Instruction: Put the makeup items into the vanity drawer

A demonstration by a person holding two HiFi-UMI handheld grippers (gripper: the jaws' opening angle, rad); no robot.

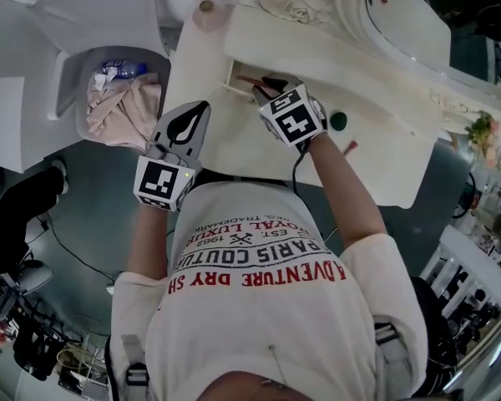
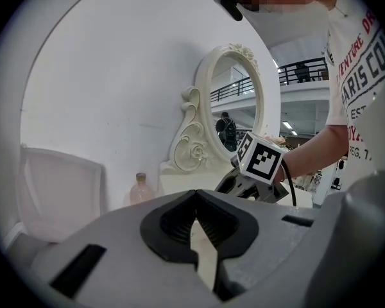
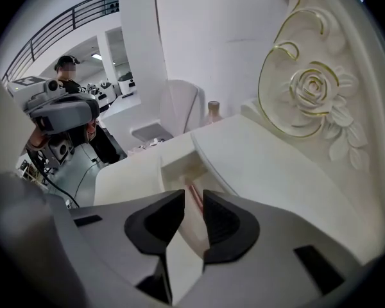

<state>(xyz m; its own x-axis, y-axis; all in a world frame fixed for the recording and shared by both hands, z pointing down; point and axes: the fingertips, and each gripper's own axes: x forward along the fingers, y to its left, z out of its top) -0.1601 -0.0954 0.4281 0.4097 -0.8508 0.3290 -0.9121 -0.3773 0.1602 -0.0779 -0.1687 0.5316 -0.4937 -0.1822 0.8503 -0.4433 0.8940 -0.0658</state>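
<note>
right gripper (image 1: 265,88) over the open vanity drawer (image 1: 234,74), jaws slightly apart and empty; left gripper (image 1: 200,109) closed on nothing.
from the head view i can make out little of the drawer, since the right gripper covers most of it. in the right gripper view a thin reddish stick (image 3: 191,188) lies inside it, its near end cut off behind the jaws. a green round item (image 1: 340,120) and a red stick (image 1: 349,148), part hidden by the forearm, lie on the vanity top. the bin (image 1: 72,82) alongside holds crumpled cloth (image 1: 121,107).
</note>
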